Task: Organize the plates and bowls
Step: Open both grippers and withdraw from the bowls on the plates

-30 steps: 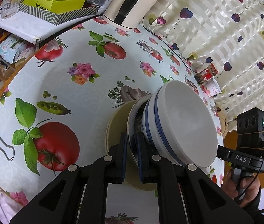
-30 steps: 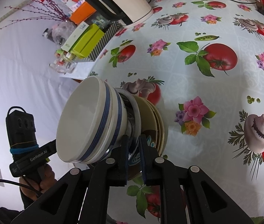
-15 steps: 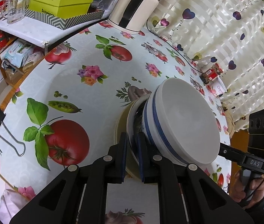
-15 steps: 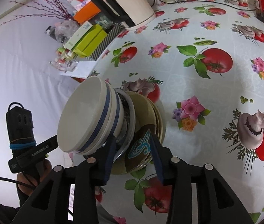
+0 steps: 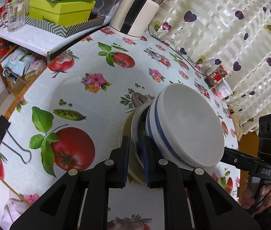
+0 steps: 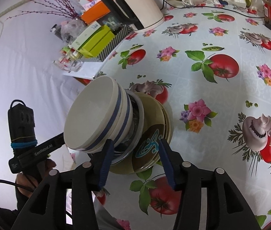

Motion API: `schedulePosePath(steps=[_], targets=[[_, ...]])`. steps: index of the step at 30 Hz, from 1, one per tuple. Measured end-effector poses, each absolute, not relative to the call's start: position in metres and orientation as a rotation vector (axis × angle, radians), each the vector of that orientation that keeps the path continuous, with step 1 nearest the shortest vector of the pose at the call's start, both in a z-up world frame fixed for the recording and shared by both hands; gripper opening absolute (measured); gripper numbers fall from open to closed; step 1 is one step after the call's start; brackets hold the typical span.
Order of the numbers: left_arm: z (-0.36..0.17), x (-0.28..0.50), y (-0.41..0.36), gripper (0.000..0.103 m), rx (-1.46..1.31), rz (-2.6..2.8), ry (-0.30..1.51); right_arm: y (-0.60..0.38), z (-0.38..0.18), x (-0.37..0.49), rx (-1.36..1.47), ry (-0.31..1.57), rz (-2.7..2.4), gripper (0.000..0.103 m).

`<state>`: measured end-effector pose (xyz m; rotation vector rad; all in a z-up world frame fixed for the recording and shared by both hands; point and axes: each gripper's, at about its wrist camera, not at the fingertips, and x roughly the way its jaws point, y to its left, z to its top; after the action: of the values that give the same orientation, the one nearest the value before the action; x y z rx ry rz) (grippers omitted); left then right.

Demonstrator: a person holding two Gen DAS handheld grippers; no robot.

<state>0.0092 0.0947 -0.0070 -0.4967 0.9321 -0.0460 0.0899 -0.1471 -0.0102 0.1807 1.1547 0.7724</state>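
A stack of dishes stands on the flowered tablecloth (image 5: pixel 97 103): olive plates (image 6: pixel 154 118) at the bottom, a white-rimmed dish above them, and upturned white bowls with blue stripes (image 5: pixel 185 126) (image 6: pixel 95 115) on top. My left gripper (image 5: pixel 135 143) straddles the near rim of the lower dishes. Its jaws are opening, and a narrow gap shows beside the rim. On the opposite side my right gripper (image 6: pixel 135 147) has the stack's edge between its blue pads (image 6: pixel 106 153), with nothing pressed. Its jaws are opening wide.
A white kettle (image 5: pixel 135 13) and its cable stand at the back of the table. Green boxes (image 5: pixel 60 11) and glasses sit on a side shelf. A binder clip (image 5: pixel 7 134) holds the cloth at the table edge. A red tin (image 5: pixel 217 75) is by the curtain.
The right jaws went from shut on the stack's rim to wide apart. The left jaws parted a little around the rim. The stack stays in place.
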Motion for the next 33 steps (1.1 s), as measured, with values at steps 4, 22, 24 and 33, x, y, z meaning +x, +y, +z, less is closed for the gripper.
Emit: schedulePosePath(steps=[4,22,24,33], targets=[[-0.004,0.005,0.094,0.018,-0.485,-0.042,0.929,-0.146,-0.005,0.084,0.159,1.141,0.780,0.054],[0.014,-0.035,0.051,0.025,-0.319,-0.043,0.908,-0.143,0.015,0.032,-0.045,1.029,0.763,0.065],[0.016,-0.038,0.047,0.025,-0.310,-0.041,0.905,-0.141,0.018,0.023,-0.079,1.010,0.764,0.066],[0.018,-0.052,0.038,0.025,-0.277,-0.002,0.906,-0.140,0.023,-0.001,-0.145,0.962,0.754,0.073]])
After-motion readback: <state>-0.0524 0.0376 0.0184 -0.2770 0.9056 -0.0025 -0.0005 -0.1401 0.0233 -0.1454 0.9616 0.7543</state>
